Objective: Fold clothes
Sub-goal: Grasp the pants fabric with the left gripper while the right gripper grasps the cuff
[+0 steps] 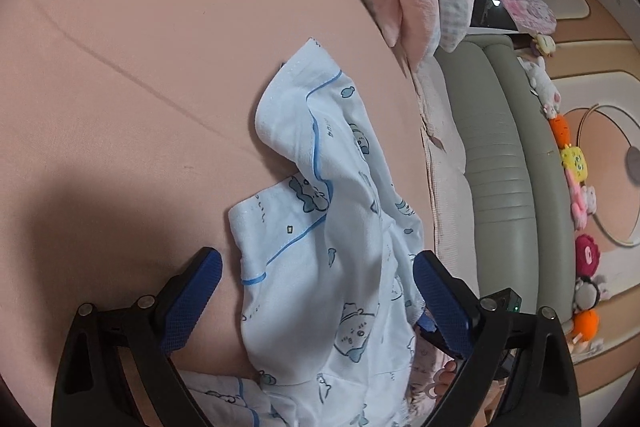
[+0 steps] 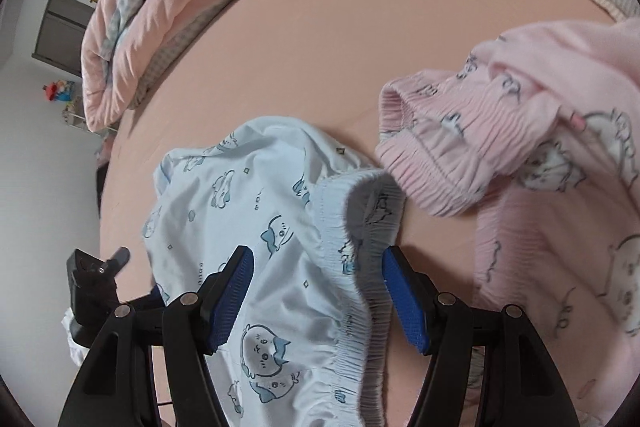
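A light blue printed garment point(image 1: 340, 227) with blue piping lies crumpled on the pink bed sheet point(image 1: 140, 67). My left gripper point(image 1: 318, 263) hovers over its lower part, jaws wide apart, with the cloth between them and neither pad pressing. In the right wrist view the same blue garment point(image 2: 248, 211) shows its gathered elastic waistband point(image 2: 356, 227). My right gripper point(image 2: 316, 259) straddles that waistband, open, with its left finger point(image 2: 236, 287) over the cloth. A pink printed garment point(image 2: 520, 147) lies bunched just right of the blue one.
A folded pink quilt point(image 2: 160, 7) lies at the far side of the bed. A grey padded headboard point(image 1: 500, 167) with several plush toys point(image 1: 576, 167) runs along the right edge. The left gripper's body point(image 2: 92, 279) shows at the lower left of the right wrist view.
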`<state>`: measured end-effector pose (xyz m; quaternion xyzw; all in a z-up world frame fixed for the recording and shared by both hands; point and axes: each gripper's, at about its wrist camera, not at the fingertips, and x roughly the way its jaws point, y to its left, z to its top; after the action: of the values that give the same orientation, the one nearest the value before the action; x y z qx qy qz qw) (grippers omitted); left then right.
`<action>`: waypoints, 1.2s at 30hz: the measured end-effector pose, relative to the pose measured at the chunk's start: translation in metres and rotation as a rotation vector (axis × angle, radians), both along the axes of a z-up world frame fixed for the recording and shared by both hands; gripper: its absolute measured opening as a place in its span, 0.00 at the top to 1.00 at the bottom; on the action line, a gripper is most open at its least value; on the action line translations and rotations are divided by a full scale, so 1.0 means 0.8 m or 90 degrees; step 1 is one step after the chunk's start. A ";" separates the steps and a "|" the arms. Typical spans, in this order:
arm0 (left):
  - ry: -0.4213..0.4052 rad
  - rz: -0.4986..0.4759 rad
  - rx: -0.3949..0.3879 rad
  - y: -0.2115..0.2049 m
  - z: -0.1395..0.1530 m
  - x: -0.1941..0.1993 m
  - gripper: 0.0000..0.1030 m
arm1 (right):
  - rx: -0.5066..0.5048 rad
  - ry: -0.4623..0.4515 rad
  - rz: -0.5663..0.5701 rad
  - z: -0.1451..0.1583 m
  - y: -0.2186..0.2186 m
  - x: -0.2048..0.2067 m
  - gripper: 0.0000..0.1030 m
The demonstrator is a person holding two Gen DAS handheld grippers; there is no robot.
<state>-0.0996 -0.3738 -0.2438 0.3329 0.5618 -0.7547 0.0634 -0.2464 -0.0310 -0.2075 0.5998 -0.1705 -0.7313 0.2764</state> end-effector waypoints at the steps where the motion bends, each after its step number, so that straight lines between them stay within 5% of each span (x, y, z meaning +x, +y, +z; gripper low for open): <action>1: -0.001 0.009 0.008 -0.002 -0.002 0.002 0.15 | -0.010 -0.002 -0.005 -0.003 0.003 0.002 0.36; 3: -0.005 0.025 0.028 -0.007 -0.008 0.006 0.34 | -0.030 -0.003 -0.016 -0.006 -0.001 0.001 0.36; 6: 0.004 0.042 0.064 -0.010 -0.015 0.010 0.44 | -0.047 -0.003 -0.016 -0.008 -0.006 -0.002 0.35; 17: -0.034 0.022 0.017 0.000 -0.008 -0.007 0.48 | -0.079 -0.025 -0.038 -0.025 -0.029 -0.016 0.35; 21: -0.068 0.028 -0.012 0.000 -0.011 -0.001 0.83 | -0.090 -0.037 -0.055 -0.030 -0.025 -0.017 0.39; 23: -0.074 0.032 -0.017 -0.001 -0.014 0.004 0.89 | -0.048 -0.023 -0.049 -0.027 -0.030 -0.015 0.45; 27: -0.084 0.028 -0.042 0.001 -0.012 0.007 0.92 | 0.091 0.045 -0.003 -0.017 -0.055 -0.005 0.81; 33: -0.139 -0.036 -0.230 0.033 0.019 -0.007 0.93 | 0.235 0.132 0.040 -0.007 -0.097 0.012 0.84; 36: -0.148 -0.052 -0.272 0.040 0.023 -0.006 0.93 | 0.286 0.163 0.053 -0.005 -0.114 0.019 0.84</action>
<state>-0.1041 -0.3418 -0.2256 0.4187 0.3643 -0.8151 0.1658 -0.2310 -0.1224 -0.2113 0.5553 0.0571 -0.8086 0.1857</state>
